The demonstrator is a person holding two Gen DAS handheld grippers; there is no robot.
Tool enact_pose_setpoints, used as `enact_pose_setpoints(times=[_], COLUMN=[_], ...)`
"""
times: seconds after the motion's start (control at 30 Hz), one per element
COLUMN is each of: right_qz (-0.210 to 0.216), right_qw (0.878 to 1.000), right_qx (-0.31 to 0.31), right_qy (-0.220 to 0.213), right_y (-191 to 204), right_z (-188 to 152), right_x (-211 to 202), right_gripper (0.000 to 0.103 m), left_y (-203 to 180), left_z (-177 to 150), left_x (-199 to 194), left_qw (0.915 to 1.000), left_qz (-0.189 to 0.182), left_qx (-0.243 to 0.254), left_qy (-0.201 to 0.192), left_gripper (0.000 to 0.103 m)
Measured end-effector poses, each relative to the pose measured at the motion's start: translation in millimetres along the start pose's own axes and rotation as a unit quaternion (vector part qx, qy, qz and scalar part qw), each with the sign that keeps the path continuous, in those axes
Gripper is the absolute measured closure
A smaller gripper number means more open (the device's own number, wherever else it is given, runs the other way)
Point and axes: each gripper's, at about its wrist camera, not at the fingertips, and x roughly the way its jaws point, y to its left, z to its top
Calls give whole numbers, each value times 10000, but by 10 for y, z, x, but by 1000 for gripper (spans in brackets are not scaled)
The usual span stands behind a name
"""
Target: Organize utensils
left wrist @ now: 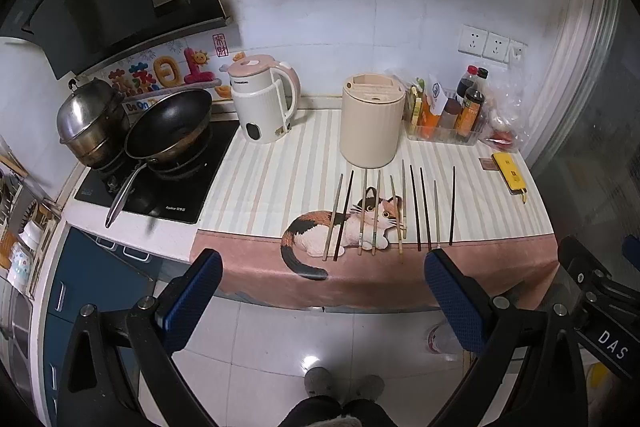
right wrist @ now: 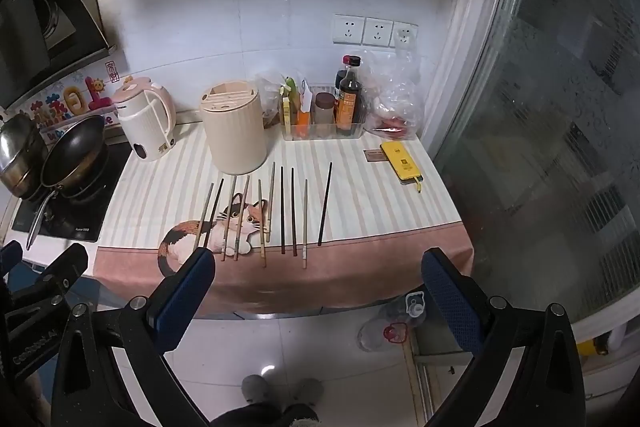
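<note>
Several chopsticks (left wrist: 394, 213), light wood and dark, lie side by side on the striped cat-print cloth (left wrist: 272, 187) near the counter's front edge; they also show in the right wrist view (right wrist: 266, 213). A cream cylindrical utensil holder (left wrist: 372, 119) with a slotted lid stands just behind them, also in the right wrist view (right wrist: 234, 129). My left gripper (left wrist: 324, 267) is open and empty, held in front of the counter edge, below the chopsticks. My right gripper (right wrist: 318, 271) is open and empty, likewise in front of the edge.
A pink-white kettle (left wrist: 266, 103) stands left of the holder. A wok (left wrist: 168, 125) and a steel pot (left wrist: 92, 119) sit on the stove at left. A clear bin of sauce bottles (left wrist: 444, 115), a plastic bag (right wrist: 394, 99) and a yellow device (left wrist: 510, 173) are at right. A glass door (right wrist: 560, 107) borders the right.
</note>
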Motion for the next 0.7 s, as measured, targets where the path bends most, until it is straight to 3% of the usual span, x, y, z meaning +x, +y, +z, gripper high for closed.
enact_pose_setpoints(times=[0.7], right_qz=[-12], right_qw=[9999], right_qx=[-68], right_qy=[-79], right_y=[151], right_z=[55], right_x=[-81], right_gripper=[0], left_y=[73], left_z=[-9], left_x=[-33], left_qw=[10000], left_qz=[3], left_qx=[2], left_qy=[-57], left_gripper=[0])
